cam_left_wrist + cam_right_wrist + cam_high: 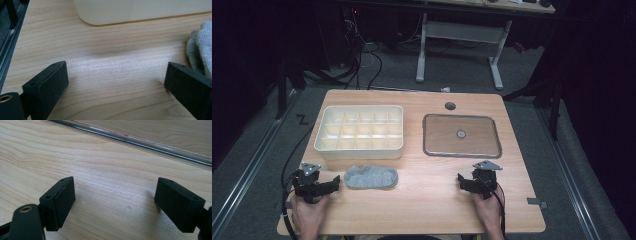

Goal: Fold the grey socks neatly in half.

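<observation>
- My left gripper (333,183) rests on the near left part of the table (437,200), jaws spread wide with nothing between them — only bare wood in the left gripper view.
- My right gripper (462,181) sits low near the right front, jaws likewise apart and empty, just short of the flat metal-rimmed tray (462,151).
- The grey sock (371,177) lies folded and flat just right of my left gripper, in front of the cream divided box (359,149); its knit edge (201,50) shows beside my left jaw.
- I judge it light, soft and limp — no risk of breakage, but it will sag and unfold if lifted by one end.
- I'd pinch through the folded layers near the middle, pressing down to the wood so both layers are caught.
</observation>
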`<state>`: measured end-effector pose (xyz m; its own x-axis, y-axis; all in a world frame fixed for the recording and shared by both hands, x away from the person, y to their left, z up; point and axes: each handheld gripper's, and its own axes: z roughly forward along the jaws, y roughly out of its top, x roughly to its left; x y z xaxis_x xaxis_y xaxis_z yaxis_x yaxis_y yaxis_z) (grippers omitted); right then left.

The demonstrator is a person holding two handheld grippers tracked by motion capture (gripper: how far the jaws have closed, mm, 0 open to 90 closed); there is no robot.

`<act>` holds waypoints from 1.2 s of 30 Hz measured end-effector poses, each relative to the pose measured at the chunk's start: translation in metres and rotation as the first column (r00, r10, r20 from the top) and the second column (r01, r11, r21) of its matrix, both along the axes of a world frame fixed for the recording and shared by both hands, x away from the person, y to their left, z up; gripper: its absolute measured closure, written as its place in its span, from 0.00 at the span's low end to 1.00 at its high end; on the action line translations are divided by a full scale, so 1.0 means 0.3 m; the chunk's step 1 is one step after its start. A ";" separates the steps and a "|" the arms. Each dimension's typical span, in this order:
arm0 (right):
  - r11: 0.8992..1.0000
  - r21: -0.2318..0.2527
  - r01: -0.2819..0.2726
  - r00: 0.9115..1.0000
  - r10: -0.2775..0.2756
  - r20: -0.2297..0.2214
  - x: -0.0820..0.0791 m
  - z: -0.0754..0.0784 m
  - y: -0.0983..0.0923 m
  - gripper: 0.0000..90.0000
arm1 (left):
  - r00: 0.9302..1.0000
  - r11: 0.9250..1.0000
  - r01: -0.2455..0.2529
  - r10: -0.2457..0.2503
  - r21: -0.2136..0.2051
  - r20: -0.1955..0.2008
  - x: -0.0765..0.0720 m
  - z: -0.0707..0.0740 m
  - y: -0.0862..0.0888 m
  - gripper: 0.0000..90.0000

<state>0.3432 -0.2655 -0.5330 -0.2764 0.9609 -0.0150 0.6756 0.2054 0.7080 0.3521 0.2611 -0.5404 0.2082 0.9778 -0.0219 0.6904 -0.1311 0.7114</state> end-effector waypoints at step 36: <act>1.000 -0.002 -0.006 1.000 0.006 0.005 -0.003 0.001 0.004 0.22 | 0.999 0.998 0.019 -0.016 -0.067 0.038 -0.033 0.009 0.058 0.32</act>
